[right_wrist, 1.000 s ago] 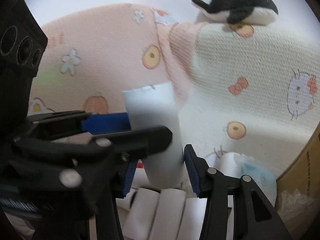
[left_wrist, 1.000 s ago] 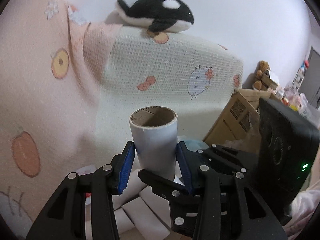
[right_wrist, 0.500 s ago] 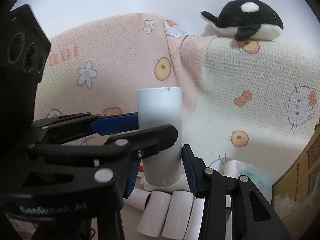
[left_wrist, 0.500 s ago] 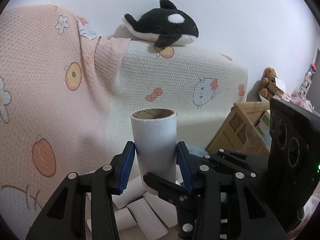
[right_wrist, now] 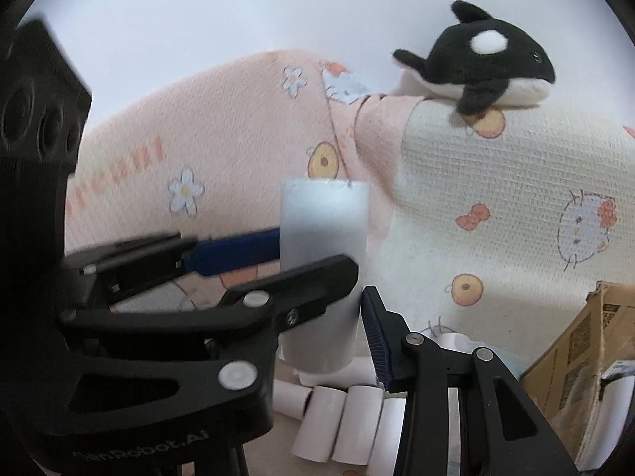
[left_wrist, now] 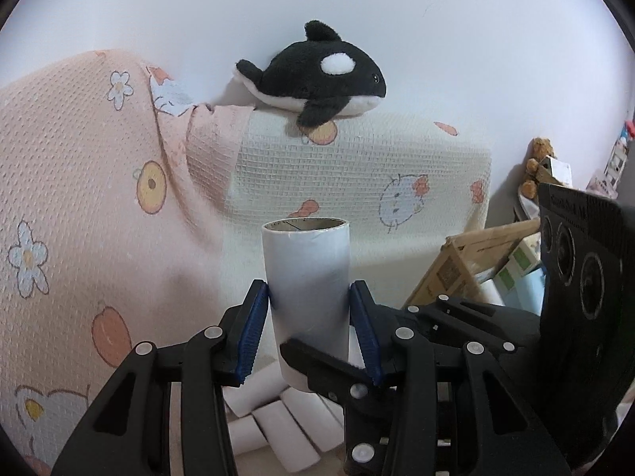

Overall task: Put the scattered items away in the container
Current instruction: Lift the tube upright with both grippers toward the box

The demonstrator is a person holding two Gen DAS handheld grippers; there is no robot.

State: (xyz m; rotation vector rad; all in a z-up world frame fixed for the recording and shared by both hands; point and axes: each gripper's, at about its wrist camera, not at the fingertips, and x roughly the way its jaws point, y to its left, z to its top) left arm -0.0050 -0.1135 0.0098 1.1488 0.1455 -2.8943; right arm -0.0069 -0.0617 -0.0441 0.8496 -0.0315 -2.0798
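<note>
While both grippers, left (left_wrist: pixel 309 329) and right (right_wrist: pixel 321 313), pinch one upright tube (left_wrist: pixel 307 297) in their fingers above the tubes (right_wrist: pixel 341 420) lying below, the carrying step is in hand. Next, I think, one gripper should release before moving it into the box (left_wrist: pixel 472 265).

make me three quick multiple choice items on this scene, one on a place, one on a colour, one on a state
1. Where does the plush orca lie?
A. on top of the blanket-covered furniture
B. on the floor
C. in the cardboard box

2. What colour are the left gripper's pads?
A. red
B. blue
C. green

3. How does the tube between the left gripper's fingers stand?
A. upright
B. flat on the floor
C. crushed

Answers: 1 A, it rests on the draped top edge. 2 B, blue strips line both fingers. 3 A, its open end faces up.
</note>
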